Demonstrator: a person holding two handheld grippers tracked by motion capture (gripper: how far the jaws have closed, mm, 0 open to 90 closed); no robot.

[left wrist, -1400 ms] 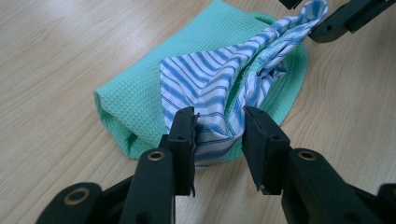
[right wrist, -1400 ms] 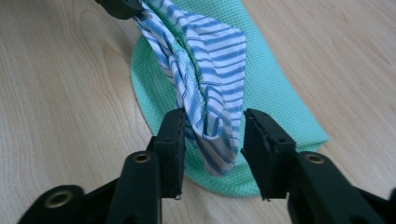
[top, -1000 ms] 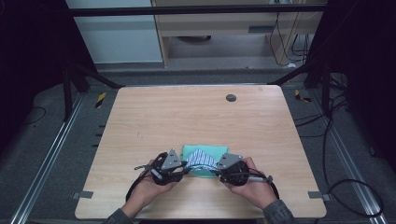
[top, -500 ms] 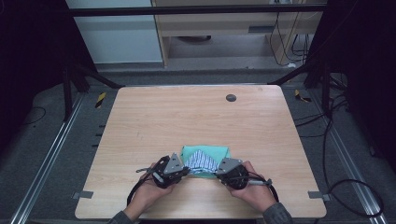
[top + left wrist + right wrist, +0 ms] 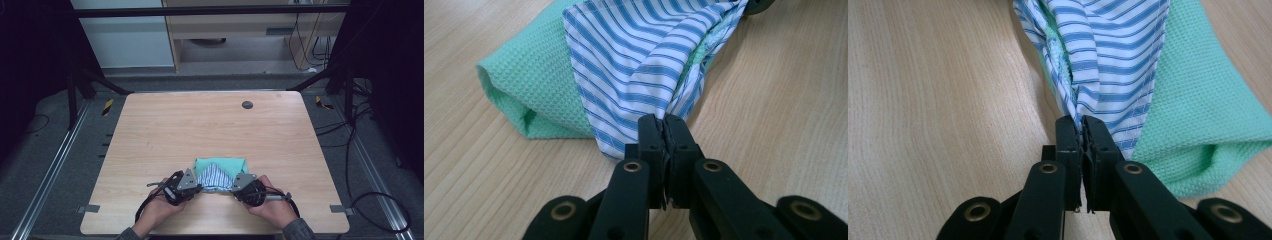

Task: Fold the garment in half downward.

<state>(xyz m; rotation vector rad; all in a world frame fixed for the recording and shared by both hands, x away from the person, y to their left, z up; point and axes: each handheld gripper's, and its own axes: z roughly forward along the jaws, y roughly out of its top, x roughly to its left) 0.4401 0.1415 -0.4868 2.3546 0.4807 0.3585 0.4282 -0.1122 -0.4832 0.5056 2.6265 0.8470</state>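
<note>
Left gripper (image 5: 663, 122): fingers pinched on striped cloth (image 5: 644, 60) corner.
Right gripper (image 5: 1082, 125): fingers likewise clamped on it.
Cloth: stretched between fingers, over green towel (image 5: 1198, 115) on bench (image 5: 200, 130).
Risk: uneven pull; thin bite slips.

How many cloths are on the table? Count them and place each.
2. The striped cloth lies near the table's front edge, pinched at each near corner by a gripper; the green cloth lies under it. More could be hidden between them.
</note>
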